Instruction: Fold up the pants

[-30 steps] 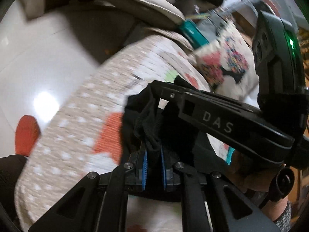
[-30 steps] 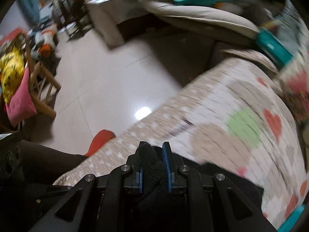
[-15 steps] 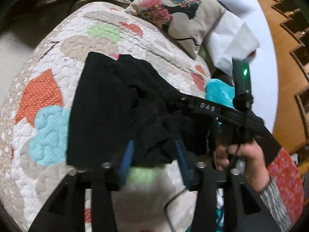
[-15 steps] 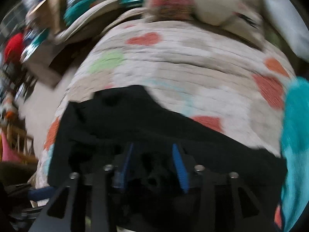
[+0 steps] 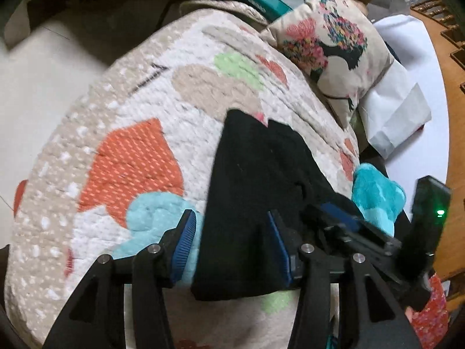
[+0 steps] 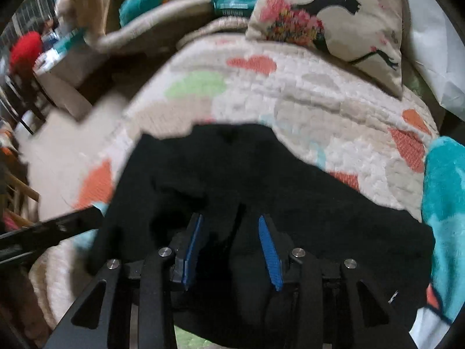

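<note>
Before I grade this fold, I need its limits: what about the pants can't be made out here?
- Pants, left wrist view: near hem hidden behind left gripper.
- Pants, right wrist view: layer count lost in blur; near edge hidden behind right gripper.

left gripper [image 5: 232,244] fingers spread wide; right gripper [image 6: 232,247] fingers likewise.
</note>
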Available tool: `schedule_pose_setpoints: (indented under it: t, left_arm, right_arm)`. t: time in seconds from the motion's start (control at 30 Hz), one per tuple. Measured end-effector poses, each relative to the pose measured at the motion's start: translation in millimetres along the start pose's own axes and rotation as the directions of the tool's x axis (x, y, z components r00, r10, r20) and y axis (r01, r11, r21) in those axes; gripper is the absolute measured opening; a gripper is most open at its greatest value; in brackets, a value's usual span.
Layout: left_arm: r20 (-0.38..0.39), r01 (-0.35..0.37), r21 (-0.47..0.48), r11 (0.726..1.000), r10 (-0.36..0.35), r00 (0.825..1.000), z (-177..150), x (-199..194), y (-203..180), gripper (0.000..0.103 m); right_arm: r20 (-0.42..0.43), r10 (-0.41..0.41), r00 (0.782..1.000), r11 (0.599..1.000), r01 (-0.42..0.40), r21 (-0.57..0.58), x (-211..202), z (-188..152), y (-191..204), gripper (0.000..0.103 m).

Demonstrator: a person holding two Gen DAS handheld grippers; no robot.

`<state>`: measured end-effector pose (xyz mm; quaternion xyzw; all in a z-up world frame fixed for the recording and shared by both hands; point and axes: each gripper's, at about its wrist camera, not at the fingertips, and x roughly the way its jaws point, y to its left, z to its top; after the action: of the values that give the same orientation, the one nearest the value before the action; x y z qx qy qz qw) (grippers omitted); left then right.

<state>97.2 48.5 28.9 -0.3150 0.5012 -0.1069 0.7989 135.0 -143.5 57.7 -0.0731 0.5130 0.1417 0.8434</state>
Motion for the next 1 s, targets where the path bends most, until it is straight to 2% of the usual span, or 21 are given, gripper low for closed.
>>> schedule_pose_setpoints:
  t: [0.03,0.07,0.1,0.2,0.3,0.43,0.57,0.67,0.73,0.8,0.9,0.93,1.0]
  left_arm:
    - [-0.003,0.007,0.006,1.000,-0.007,1.000,-1,2,1,0.049]
    - [-0.004,0.012,0.012,1.000,-0.012,1.000,-3,4,2,0.050]
    - [-0.006,0.015,0.014,1.000,-0.015,1.000,-4,6,3,0.050]
    - [-0.014,0.042,-0.015,0.999,-0.042,0.999,-1,10,14,0.050]
    - [-0.009,0.049,-0.021,0.999,-0.049,0.999,1,10,21,0.051]
    - [-0.016,0.089,-0.038,0.995,-0.090,0.996,2,13,22,0.056]
    - [-0.039,0.132,-0.031,0.991,-0.134,0.990,-1,22,11,0.060]
    - [-0.053,0.129,0.007,0.992,-0.128,0.990,-6,29,0,0.064]
    - [-0.047,0.120,0.040,0.992,-0.118,0.992,-10,31,-7,0.066]
    - [-0.049,0.121,0.065,0.990,-0.118,0.992,-13,32,-12,0.067]
    - [-0.063,0.131,0.074,0.989,-0.127,0.990,-19,38,-18,0.067]
    - [-0.059,0.127,0.083,0.988,-0.123,0.991,-21,39,-21,0.067]
    - [-0.053,0.120,0.122,0.985,-0.114,0.992,-25,42,-29,0.067]
  right_arm:
    - [-0.015,0.026,1.000,0.999,-0.026,0.024,3,-6,-4,0.043]
    - [-0.033,0.076,0.997,0.995,-0.074,0.063,8,-10,-7,0.018]
    - [-0.037,0.096,0.995,0.992,-0.093,0.086,10,-13,-11,0.007]
    - [0.002,0.128,0.992,0.979,-0.126,0.162,3,-21,-20,0.007]
    - [0.051,0.122,0.991,0.964,-0.130,0.231,-14,-28,-31,0.007]
    - [0.080,0.055,0.995,0.946,-0.078,0.315,-35,-41,-54,0.007]
    - [0.028,-0.059,0.998,0.941,0.046,0.336,-30,-54,-65,0.007]
    - [-0.010,-0.125,0.992,0.947,0.122,0.297,-20,-59,-61,0.007]
    - [-0.015,-0.164,0.986,0.948,0.162,0.273,-18,-56,-57,0.009]
    - [-0.020,-0.168,0.986,0.946,0.167,0.278,-21,-54,-57,0.010]
    - [0.031,-0.184,0.982,0.930,0.164,0.328,-36,-41,-62,0.017]
    - [0.067,-0.172,0.983,0.933,0.141,0.332,-44,-33,-62,0.023]
    - [0.100,-0.114,0.988,0.948,0.078,0.309,-49,-14,-58,0.041]
